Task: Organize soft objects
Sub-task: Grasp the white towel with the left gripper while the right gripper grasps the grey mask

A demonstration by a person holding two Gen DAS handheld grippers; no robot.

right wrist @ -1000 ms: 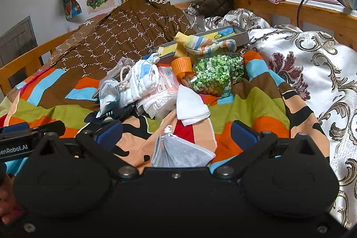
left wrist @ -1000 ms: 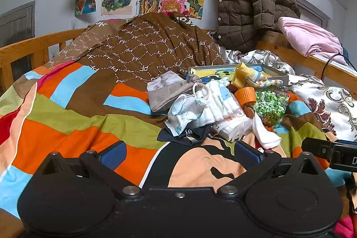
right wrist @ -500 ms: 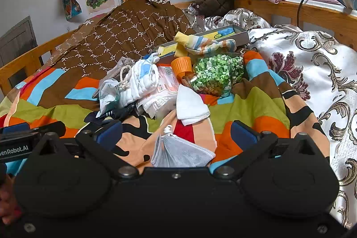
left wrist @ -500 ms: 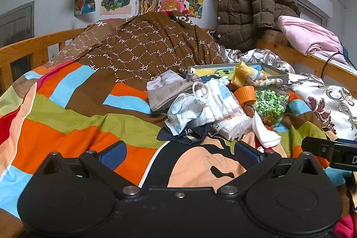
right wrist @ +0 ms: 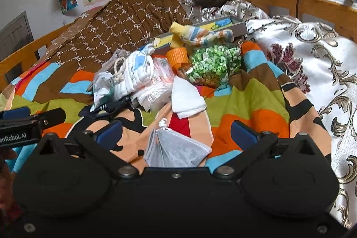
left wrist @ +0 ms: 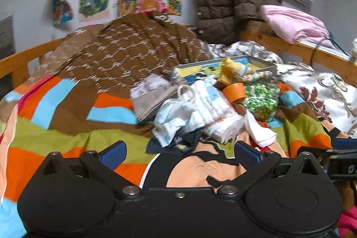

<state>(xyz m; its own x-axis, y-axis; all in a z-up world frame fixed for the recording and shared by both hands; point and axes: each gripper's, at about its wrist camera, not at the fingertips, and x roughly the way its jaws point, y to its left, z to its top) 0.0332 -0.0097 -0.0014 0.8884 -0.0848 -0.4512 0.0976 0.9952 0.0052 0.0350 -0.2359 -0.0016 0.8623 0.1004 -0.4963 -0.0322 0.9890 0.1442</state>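
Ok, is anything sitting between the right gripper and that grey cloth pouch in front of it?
Nothing visible. The grey cloth pouch lies on the colourful quilt directly ahead of the open right gripper, roughly centred between its blue fingers. The white folded cloth and the rest of the pile sit farther back, beyond the pouch.
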